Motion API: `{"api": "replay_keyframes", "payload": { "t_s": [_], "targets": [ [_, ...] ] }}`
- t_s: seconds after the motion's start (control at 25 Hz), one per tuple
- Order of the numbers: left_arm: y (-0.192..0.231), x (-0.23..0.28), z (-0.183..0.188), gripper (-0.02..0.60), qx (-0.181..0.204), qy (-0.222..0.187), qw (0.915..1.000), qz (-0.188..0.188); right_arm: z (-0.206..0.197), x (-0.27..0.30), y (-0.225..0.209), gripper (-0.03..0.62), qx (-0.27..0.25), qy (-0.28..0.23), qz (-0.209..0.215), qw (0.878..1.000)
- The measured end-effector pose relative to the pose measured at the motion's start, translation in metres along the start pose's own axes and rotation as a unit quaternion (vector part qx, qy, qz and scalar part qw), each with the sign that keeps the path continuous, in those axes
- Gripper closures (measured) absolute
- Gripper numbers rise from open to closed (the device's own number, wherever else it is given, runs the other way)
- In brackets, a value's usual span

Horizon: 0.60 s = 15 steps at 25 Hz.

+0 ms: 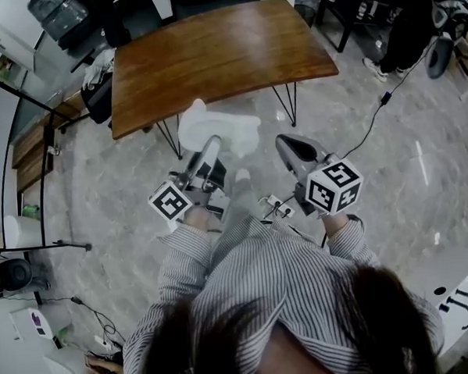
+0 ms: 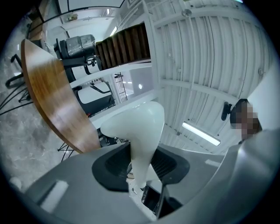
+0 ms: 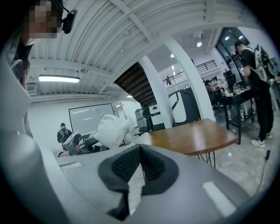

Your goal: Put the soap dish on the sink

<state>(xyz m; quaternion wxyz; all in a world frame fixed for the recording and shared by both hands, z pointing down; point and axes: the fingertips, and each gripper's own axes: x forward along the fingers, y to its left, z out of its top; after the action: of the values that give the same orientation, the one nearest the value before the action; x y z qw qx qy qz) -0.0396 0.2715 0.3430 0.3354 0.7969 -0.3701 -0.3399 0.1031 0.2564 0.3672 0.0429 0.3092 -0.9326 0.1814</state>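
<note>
Soap dish (image 2: 139, 127) is clamped between the jaws of the left tongs (image 2: 141, 168).

Right gripper (image 3: 139, 162), jaws apparently together, nothing between; white soap dish (image 3: 111, 129) at left, wooden table (image 3: 197, 135) beyond.

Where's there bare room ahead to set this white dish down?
The wooden table top is bare edge to edge, straight ahead of the soap dish held in the left gripper. Dark clutter crowds its left end.
</note>
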Motion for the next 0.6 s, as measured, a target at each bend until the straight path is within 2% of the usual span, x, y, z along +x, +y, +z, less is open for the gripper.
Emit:
{"api": "replay_keyframes", "payload": {
  "t_s": [0.16, 0.36, 0.48, 0.6],
  "targets": [
    [0.039, 0.044, 0.016, 0.447, -0.019, 0.002, 0.9997, -0.015, 0.012, 0.038, -0.036, 0.592, -0.011, 0.009, -0.005, 1.000],
    [0.097, 0.110, 0.049, 0.448, -0.025, 0.028, 0.9992, -0.017, 0.044, 0.100, -0.090, 0.592, -0.003, -0.005, -0.032, 0.999],
    [0.135, 0.151, 0.080, 0.447, -0.005, 0.061, 0.9981, -0.005, 0.069, 0.149, -0.129, 0.592, 0.014, -0.011, -0.054, 0.998],
    [0.183, 0.195, 0.122, 0.448, 0.008, 0.095, 0.9955, 0.002, 0.095, 0.213, -0.165, 0.592, 0.030, -0.007, -0.055, 0.998]
  ]
}}
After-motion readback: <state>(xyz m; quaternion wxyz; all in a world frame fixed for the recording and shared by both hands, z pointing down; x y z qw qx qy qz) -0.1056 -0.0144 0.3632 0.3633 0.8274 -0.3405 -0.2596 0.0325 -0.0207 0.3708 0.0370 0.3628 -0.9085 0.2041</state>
